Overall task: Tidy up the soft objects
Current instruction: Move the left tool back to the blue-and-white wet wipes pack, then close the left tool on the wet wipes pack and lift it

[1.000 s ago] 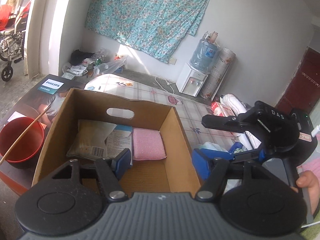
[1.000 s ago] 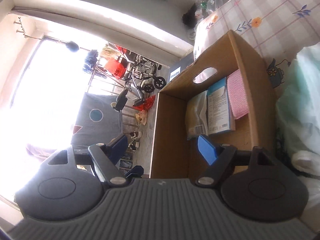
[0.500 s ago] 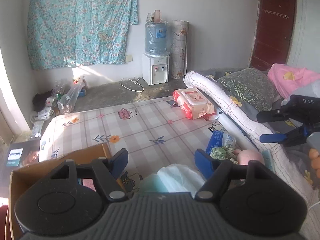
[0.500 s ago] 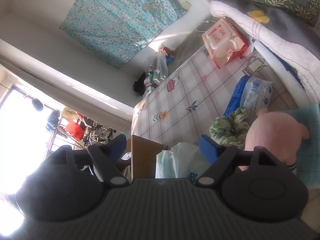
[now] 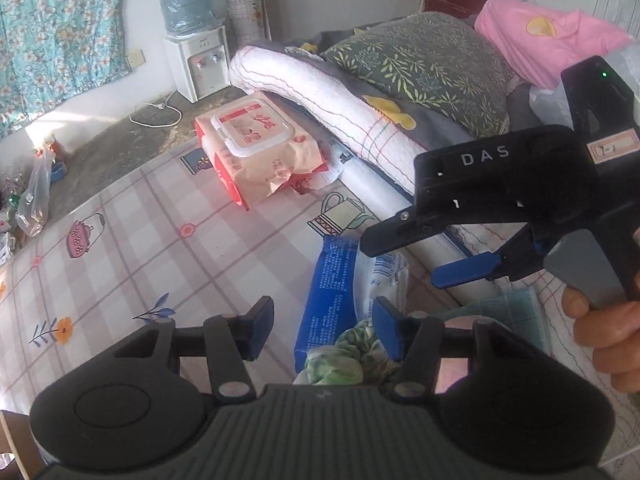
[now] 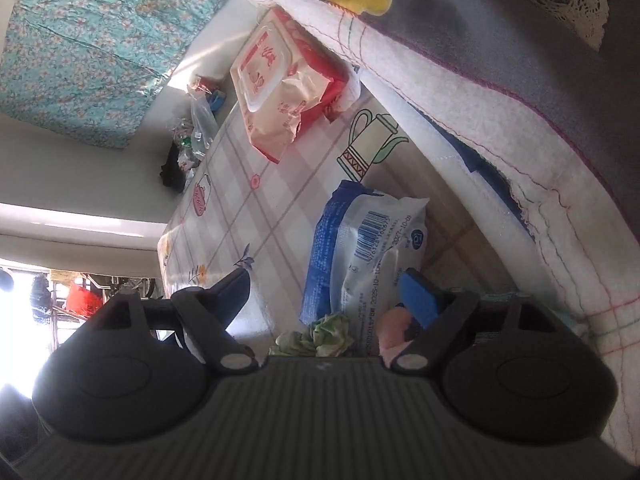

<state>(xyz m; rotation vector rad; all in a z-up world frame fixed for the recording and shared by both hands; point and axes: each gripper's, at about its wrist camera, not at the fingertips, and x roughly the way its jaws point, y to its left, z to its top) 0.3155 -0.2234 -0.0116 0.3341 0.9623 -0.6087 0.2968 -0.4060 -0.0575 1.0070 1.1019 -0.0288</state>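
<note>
The crumpled green-and-white cloth [image 5: 344,354] lies on the checked, teapot-patterned mat [image 5: 132,248] near its edge along the rolled white quilt [image 5: 320,92], touching a blue-and-white wipes packet [image 5: 330,288]. The left tongs [image 5: 320,330], spread and just narrowing with nothing pinched, hang over it, likely for pickup. The right tongs [image 5: 404,258], spread wide and empty, crowd in above. A red-and-cream wipes pack [image 5: 256,148] sits farther off.

My left claw's [image 5: 322,330] body covers most of the green cloth [image 5: 344,356] and nearly all of the pink toy [image 6: 394,326], so I can't tell its shape. The blue pack's [image 6: 320,256] small print is unreadable. The person's hand [image 5: 608,336] is cut off at the frame edge.
</note>
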